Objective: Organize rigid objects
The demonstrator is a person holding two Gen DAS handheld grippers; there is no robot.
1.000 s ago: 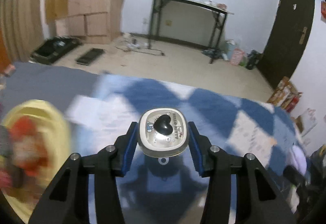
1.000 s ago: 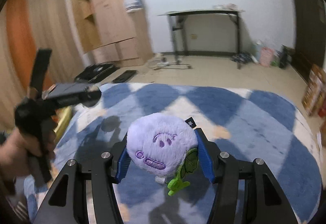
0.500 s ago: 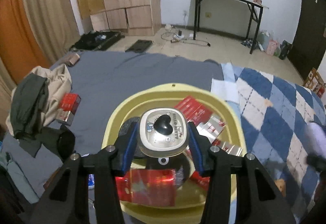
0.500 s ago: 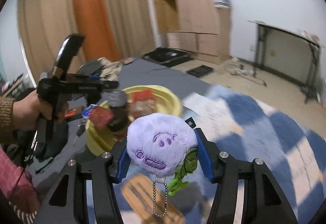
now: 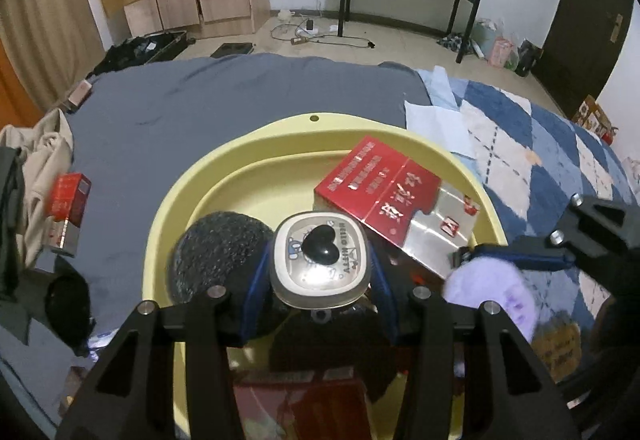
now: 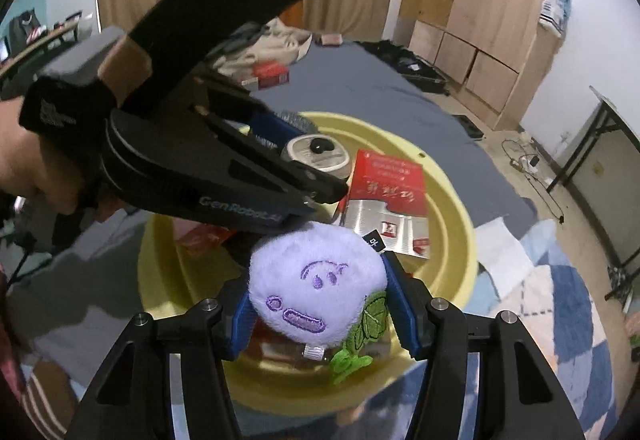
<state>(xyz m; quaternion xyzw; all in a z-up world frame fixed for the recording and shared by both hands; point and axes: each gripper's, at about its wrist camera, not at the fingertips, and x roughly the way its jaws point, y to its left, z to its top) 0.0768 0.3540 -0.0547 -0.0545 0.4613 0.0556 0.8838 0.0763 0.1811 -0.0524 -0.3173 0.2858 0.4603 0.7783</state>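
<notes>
left tool [image 5: 319, 272] clamps tin [image 5: 319, 264]; right tool [image 6: 318, 310] clamps plush [image 6: 316, 284].

**Basin on the bed, both grippers over it**

The left gripper [image 5: 319, 272] holds a tin [image 5: 319, 263] above the basin [image 5: 256, 155]. In the basin, 1 carton [image 5: 396, 199] lies right of a fuzzy ball [image 5: 218, 256]. The right gripper [image 6: 318, 304] holds a plush [image 6: 316, 276] over the basin's near rim.
</notes>
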